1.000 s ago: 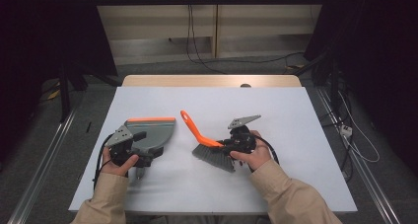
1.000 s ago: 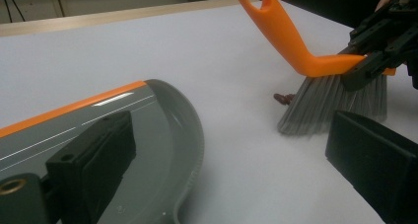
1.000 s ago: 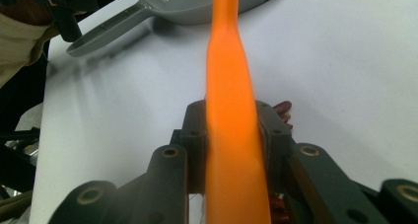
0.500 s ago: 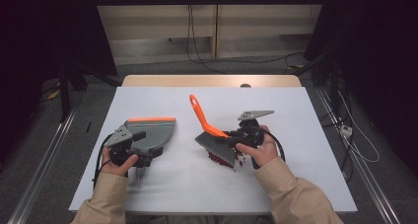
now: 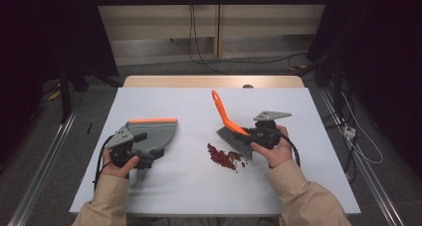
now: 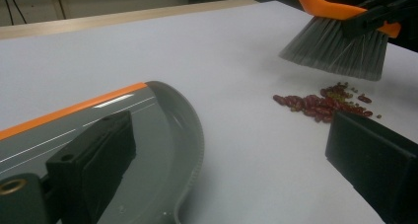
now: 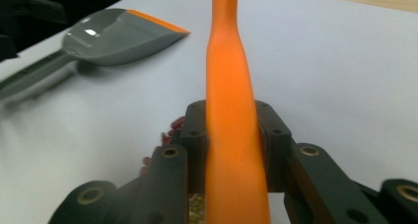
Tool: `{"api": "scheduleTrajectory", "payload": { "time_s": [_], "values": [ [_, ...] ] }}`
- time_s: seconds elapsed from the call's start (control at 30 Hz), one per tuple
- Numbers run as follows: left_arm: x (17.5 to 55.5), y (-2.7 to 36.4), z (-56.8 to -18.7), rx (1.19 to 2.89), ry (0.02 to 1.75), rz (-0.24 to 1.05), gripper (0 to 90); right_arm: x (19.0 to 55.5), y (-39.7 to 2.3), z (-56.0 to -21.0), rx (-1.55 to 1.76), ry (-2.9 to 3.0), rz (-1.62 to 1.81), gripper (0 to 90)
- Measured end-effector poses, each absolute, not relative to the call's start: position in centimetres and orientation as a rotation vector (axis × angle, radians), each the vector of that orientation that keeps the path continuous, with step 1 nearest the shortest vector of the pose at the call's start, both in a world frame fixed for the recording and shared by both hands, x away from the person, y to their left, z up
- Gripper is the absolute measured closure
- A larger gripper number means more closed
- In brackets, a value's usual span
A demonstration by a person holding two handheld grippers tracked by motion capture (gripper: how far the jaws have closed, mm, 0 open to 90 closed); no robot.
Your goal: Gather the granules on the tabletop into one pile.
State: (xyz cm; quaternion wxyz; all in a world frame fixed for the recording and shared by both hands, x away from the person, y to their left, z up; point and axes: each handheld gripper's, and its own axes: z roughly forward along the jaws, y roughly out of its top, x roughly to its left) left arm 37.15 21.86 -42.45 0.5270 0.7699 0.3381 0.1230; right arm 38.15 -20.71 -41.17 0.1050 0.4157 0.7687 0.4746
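The right claw (image 5: 255, 135) is clamped on the orange handle of the brush (image 5: 233, 134), whose grey bristles hang just above and beside the red beans (image 5: 225, 158) heaped on the tabletop (image 5: 199, 186). The left claw (image 5: 141, 162) holds the grey dustpan (image 5: 152, 135) by its handle; whether its jaws press tight I cannot tell. The dustpan lies flat, well apart from the beans, its orange lip facing away from the person.
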Motion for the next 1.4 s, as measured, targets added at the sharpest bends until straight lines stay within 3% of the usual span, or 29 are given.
{"api": "scheduleTrajectory", "payload": {
  "time_s": [1.4],
  "values": [
    [37.1,21.7,-42.4,1.843,0.8,0.294,4.8,35.8,-22.2,-42.3,1.34,2.056,1.11,71.2]
  ]
}}
